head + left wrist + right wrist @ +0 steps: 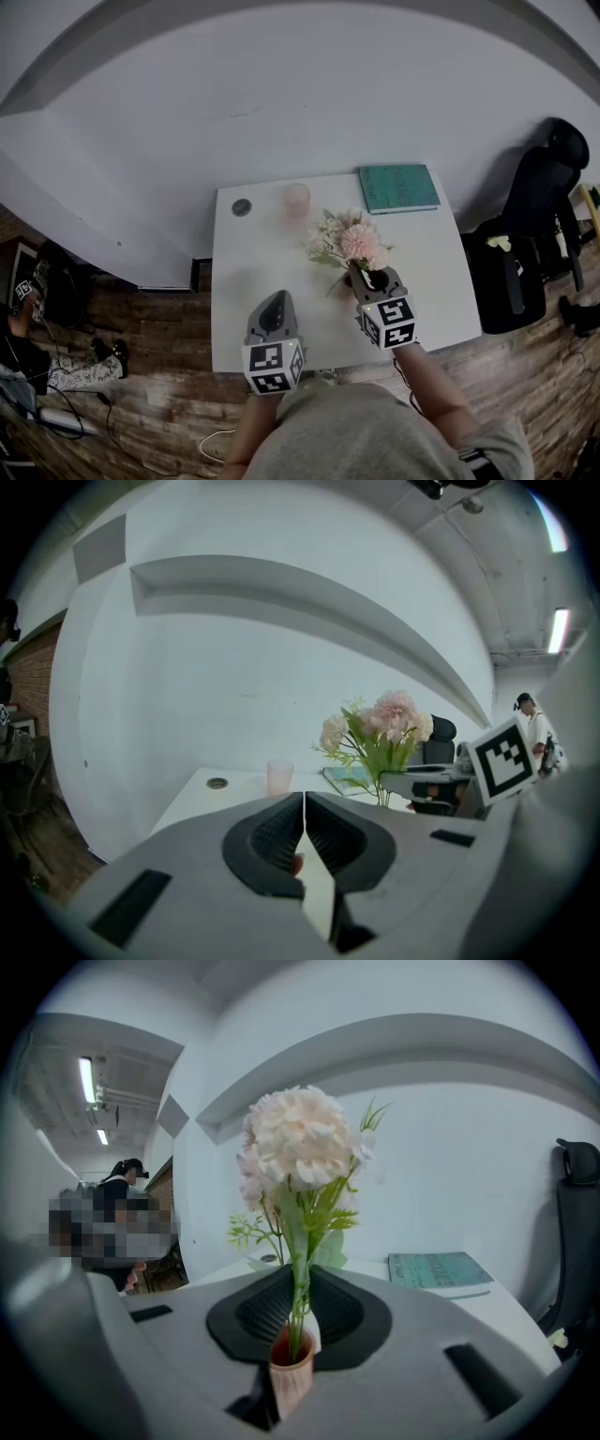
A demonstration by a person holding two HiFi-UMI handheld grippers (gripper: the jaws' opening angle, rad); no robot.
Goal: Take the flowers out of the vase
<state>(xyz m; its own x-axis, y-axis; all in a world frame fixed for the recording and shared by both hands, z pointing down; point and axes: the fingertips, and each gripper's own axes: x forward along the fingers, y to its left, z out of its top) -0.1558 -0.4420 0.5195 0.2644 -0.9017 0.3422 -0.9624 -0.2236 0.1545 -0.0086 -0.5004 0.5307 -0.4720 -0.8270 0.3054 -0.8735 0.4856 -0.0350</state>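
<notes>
A bunch of pale pink flowers with green leaves stands on the white table. In the right gripper view the blooms rise on thin green stems out of a small brownish-pink vase. The vase sits right under the jaws. My right gripper is shut on the stems just above the vase's mouth, and its marker cube shows in the head view. My left gripper hovers over the table's near edge, left of the flowers, jaws pressed together with nothing between them. It sees the flowers off to its right.
A translucent pink cup and a round cable grommet are at the table's far side. A teal book lies at the far right corner. A black office chair stands right of the table. A person sits on the floor at far left.
</notes>
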